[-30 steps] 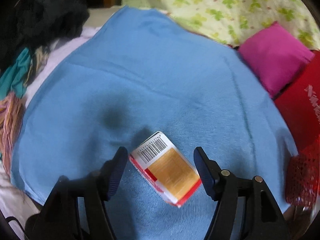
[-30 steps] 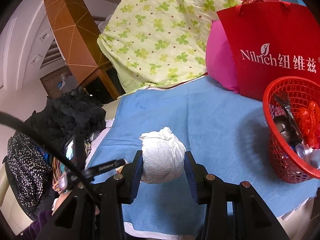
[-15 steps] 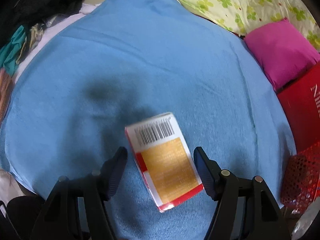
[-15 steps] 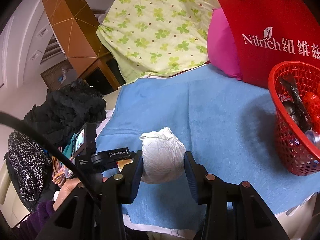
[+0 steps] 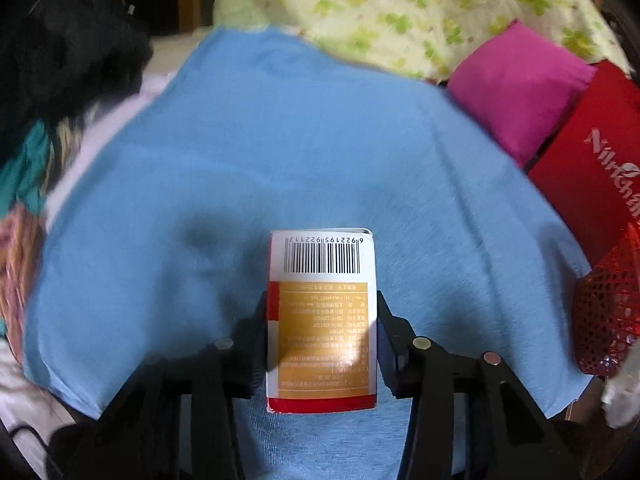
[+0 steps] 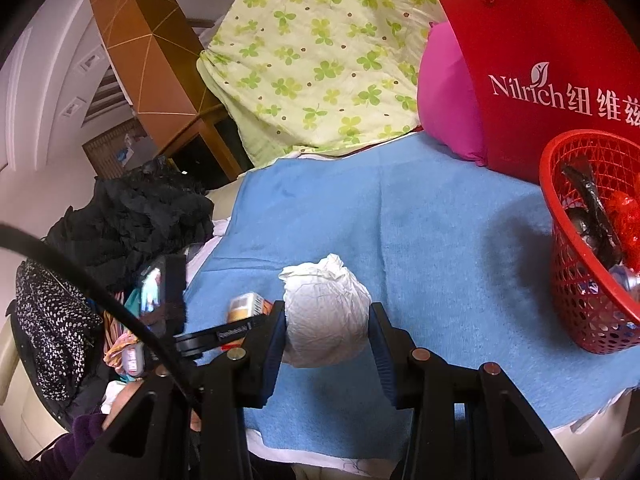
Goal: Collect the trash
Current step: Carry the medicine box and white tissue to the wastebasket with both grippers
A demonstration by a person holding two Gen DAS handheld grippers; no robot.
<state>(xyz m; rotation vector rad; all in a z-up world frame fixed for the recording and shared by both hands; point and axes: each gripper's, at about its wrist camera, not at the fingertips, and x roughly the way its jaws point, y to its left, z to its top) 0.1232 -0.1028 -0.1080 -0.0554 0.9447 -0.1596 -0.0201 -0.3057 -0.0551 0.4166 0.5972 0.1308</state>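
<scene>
Since the left tongs are closing on its long sides, the box looks light, crushable; right tongs clamp soft tissue.

blue towel, red basket on it

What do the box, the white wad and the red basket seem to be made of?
Box: printed card, slightly glossy, with sharp folded edges and a barcode.
White wad: probably tissue or thin paper, matte and creased.
Red basket: moulded plastic, shiny open lattice.
</scene>
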